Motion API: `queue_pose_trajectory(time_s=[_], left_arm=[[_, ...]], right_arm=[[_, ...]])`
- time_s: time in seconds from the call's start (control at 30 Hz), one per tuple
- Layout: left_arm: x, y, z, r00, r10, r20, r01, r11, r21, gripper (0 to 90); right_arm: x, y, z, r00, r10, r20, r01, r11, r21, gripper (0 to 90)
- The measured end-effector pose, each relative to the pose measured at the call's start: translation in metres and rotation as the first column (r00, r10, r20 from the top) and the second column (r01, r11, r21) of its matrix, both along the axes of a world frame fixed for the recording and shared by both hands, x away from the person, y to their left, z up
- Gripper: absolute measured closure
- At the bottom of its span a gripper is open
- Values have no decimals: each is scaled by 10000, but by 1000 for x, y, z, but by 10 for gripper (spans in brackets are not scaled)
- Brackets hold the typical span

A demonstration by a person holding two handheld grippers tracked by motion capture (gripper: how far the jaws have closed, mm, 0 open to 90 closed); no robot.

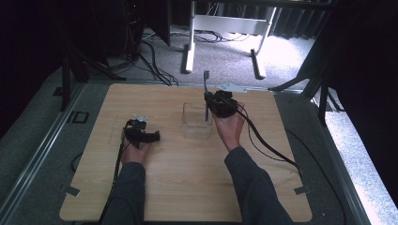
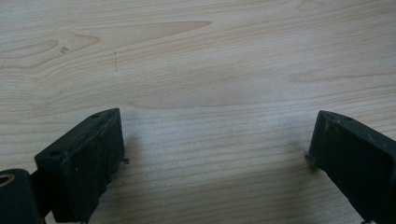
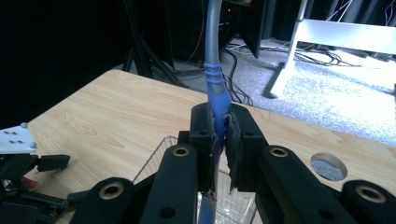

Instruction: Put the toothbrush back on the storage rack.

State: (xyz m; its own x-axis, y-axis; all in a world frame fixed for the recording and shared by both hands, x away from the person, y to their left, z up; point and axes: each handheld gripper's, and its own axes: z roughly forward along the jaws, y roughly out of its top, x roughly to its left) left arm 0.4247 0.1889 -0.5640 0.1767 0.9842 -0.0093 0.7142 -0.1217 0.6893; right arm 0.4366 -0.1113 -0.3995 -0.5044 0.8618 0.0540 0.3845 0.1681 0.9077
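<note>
In the right gripper view, the toothbrush (image 3: 215, 88) runs off the frame at twelve o'clock, head unseen; its lower end is hidden behind the right gripper (image 3: 220, 135).

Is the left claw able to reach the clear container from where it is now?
Probably yes. The left claw is open and holds nothing, and bare table lies between it and the clear container. The right claw holds the toothbrush upright at the container's right side.

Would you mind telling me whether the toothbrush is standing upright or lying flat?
Upright. The toothbrush stands vertically, clamped between the right gripper jaws, its lower end down in the clear container.
</note>
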Motion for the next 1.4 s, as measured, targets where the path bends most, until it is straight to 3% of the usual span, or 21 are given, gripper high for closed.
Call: queue_pose_trajectory(time_s=[1.0, 1.4], left_arm=[[0, 0, 0, 10000, 5, 4, -5, 10000, -8, 36], [0, 0, 0, 10000, 0, -1, 0, 10000, -2, 36]], right_arm=[[1, 11, -18, 9992, 329, -242, -348, 9959, -834, 815], [1, 15, -25, 9994, 334, -109, -345, 9924, -1183, 813]])
